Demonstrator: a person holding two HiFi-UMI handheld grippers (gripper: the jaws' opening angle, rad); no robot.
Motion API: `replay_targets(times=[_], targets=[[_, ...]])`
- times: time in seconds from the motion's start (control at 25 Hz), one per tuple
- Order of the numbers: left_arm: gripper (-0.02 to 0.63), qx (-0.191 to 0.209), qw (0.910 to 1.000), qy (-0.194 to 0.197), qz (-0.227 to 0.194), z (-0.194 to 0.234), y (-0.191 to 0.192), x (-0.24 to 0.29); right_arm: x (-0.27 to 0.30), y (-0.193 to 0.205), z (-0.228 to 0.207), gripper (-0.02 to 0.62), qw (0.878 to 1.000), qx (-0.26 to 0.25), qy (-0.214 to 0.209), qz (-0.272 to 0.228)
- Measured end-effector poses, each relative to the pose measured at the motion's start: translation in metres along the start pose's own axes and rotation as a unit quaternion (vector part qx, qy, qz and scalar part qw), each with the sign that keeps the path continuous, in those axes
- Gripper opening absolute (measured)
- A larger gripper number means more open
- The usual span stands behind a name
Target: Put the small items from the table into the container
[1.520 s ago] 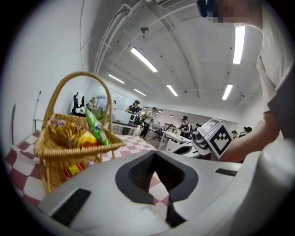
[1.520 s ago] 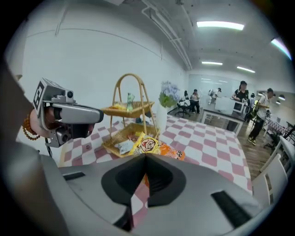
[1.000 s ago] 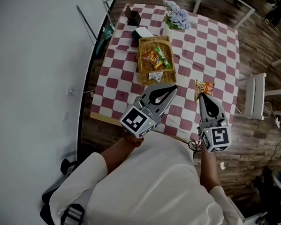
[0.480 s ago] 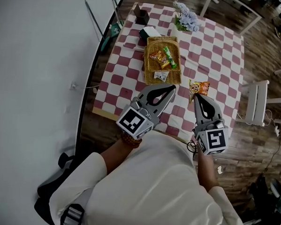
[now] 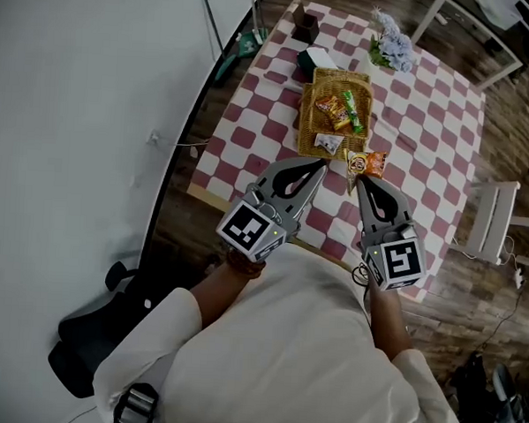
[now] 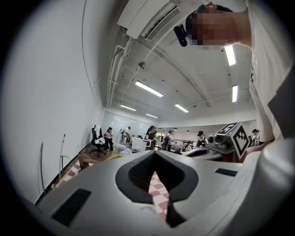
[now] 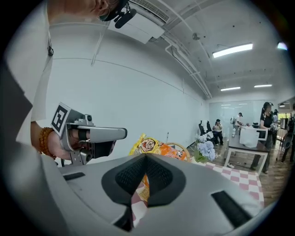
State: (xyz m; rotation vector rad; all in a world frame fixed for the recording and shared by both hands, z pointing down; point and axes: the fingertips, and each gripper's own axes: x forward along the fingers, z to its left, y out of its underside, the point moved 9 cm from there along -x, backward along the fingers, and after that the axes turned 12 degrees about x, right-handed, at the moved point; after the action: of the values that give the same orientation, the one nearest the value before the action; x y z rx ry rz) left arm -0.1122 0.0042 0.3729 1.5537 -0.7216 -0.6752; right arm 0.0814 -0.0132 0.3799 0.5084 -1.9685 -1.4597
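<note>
Orange and yellow foil shows at the tips of your right gripper point(image 5: 358, 177): its jaws are nearly closed and pinch the lower edge of a snack packet point(image 5: 366, 162). The rest of the packet stands out beyond the tips, clear of the table point(image 5: 427, 144). In the right gripper view the same packet rises just past the pads, with a cartoon face printed near its top.

Your left gripper point(image 5: 319, 166) is just to the left of the right one. Its tips are pressed together with nothing between them. Only the red-and-white checked cloth shows through the oval gap behind the tips.

Directly ahead of both grippers sits the wicker basket point(image 5: 306, 120). Its near edge lies just beyond the left gripper's tips, and its near right corner is just beside the held packet. Inside the basket are an orange packet point(image 5: 327, 105), a green packet point(image 5: 349, 112) and a small white packet point(image 5: 328, 143), the white one nearest to you.

Past the basket, off to the right of the right gripper's line, stands a bunch of pale blue flowers point(image 5: 393, 40). A green-and-white box point(image 5: 315, 60) and a dark box point(image 5: 303, 24) lie further ahead of the left gripper, beyond the basket's far left corner.
</note>
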Motion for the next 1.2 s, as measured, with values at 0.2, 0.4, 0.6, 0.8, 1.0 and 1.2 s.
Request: replay_targets(times=[0.2, 0.4, 0.6, 0.8, 1.0, 1.2], targets=[[0.026, 0.001, 1.0000, 0.001, 0.006, 0.005, 0.006, 0.004, 0.011, 0.003, -0.005, 0.017, 1.000, 0.003, -0.004, 0.007], [0.026, 0.001, 0.9999, 0.009, 0.013, 0.020, 0.014, 0.021, 0.036, -0.001, -0.021, 0.017, 1.000, -0.014, -0.001, 0.015], [0.026, 0.010, 0.9995, 0.016, 0.027, 0.039, 0.027, 0.043, 0.084, 0.008, -0.044, 0.017, 0.998, -0.022, -0.013, 0.052], [0.026, 0.001, 0.9988, 0.025, 0.043, 0.058, 0.056, 0.064, 0.135, 0.026, -0.067, 0.017, 0.995, -0.026, -0.012, 0.100], [0.026, -0.009, 0.9975, 0.028, 0.065, 0.077, 0.088, 0.081, 0.174, 0.047, -0.086, 0.017, 0.989, -0.021, -0.004, 0.146], [0.026, -0.023, 0.9958, 0.024, 0.085, 0.087, 0.112, 0.091, 0.187, 0.059, -0.098, 0.017, 0.984, -0.009, 0.002, 0.178]])
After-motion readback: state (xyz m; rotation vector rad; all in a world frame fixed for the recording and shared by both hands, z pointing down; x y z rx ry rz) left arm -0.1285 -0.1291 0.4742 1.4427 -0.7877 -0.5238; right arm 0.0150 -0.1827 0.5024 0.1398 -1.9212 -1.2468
